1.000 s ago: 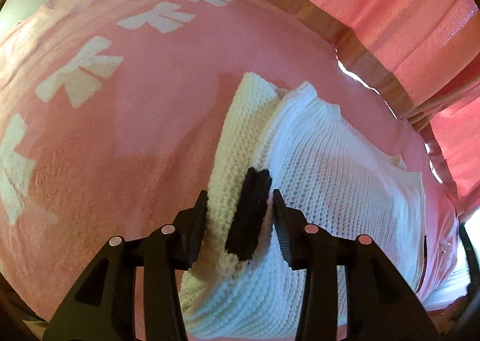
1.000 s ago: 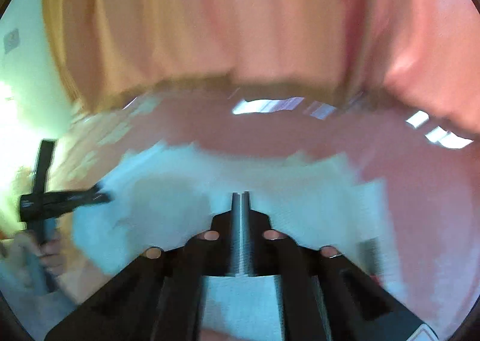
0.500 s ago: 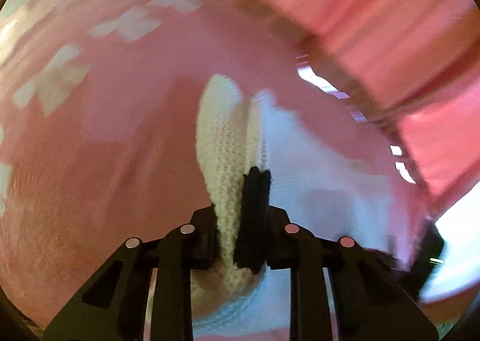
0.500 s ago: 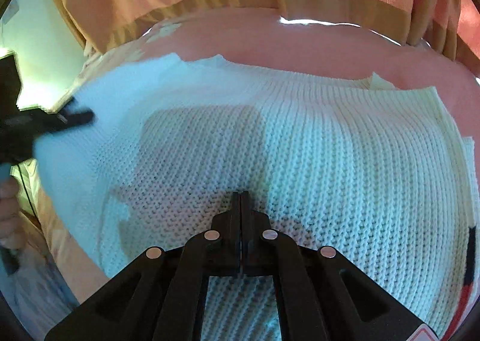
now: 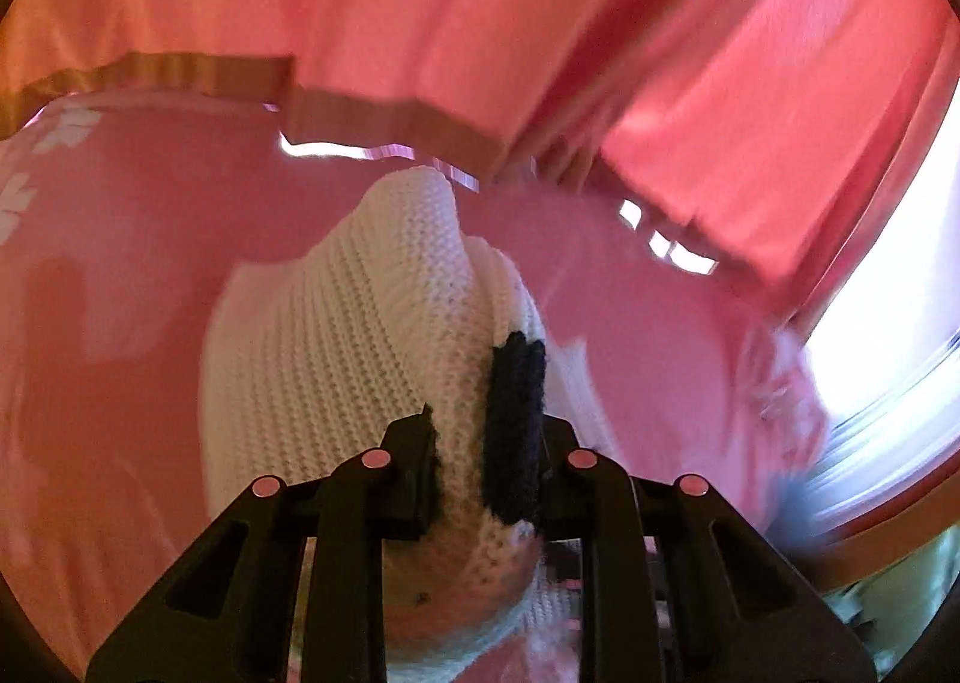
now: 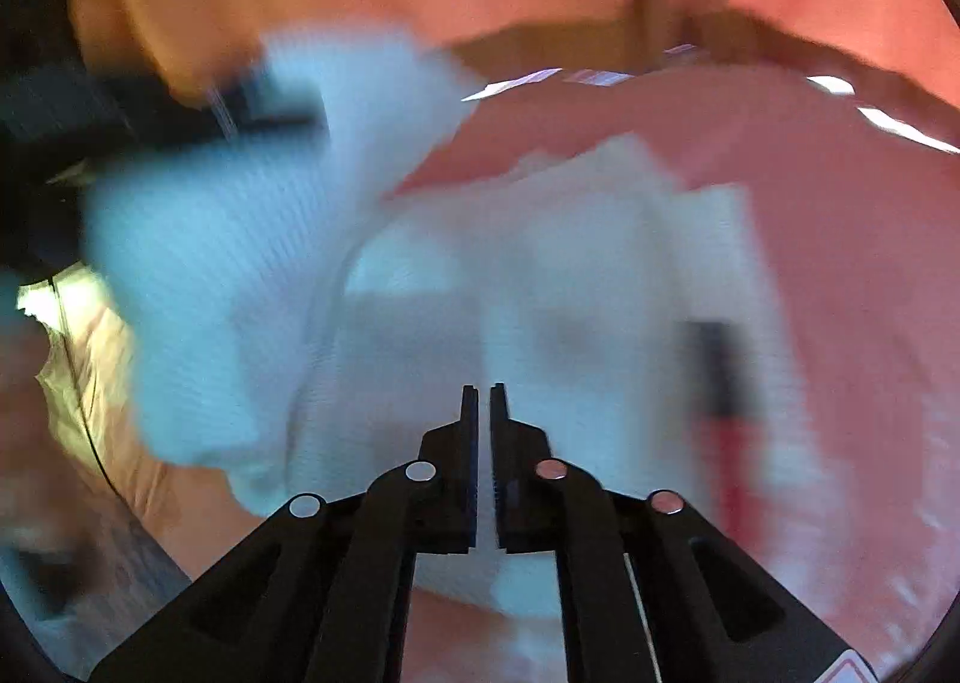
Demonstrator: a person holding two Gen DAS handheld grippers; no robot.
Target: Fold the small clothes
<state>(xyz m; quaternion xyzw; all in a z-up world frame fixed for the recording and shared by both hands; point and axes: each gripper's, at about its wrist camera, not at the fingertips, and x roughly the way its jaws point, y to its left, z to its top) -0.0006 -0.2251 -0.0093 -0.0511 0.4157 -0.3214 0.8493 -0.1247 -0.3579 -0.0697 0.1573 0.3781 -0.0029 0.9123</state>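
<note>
Folding a white knit: left gripper (image 5: 486, 461) clamped on a bunched edge, lifting it over.

Item: knit (image 5: 360, 335), white with a dark trim patch (image 5: 515, 431), pinched between the left jaws and raised off the pink cover (image 5: 120, 239); the rest (image 6: 570, 275) lies flat on the cover ahead of the right gripper (image 6: 485, 401). Right jaws: a narrow slit, just opening, nothing between them. Risks: the hold is on a thick wad near the tips, so the knit may slip out mid-swing; the loose stitch may stretch or drag the lower layer askew, as the right gripper seems not to pin it, though blur makes that uncertain. Surface: soft pink cover with white bow prints (image 5: 18, 191), likely a bed. Room: pink curtains (image 5: 600, 23) behind, bright window (image 5: 900, 275) at right.
</note>
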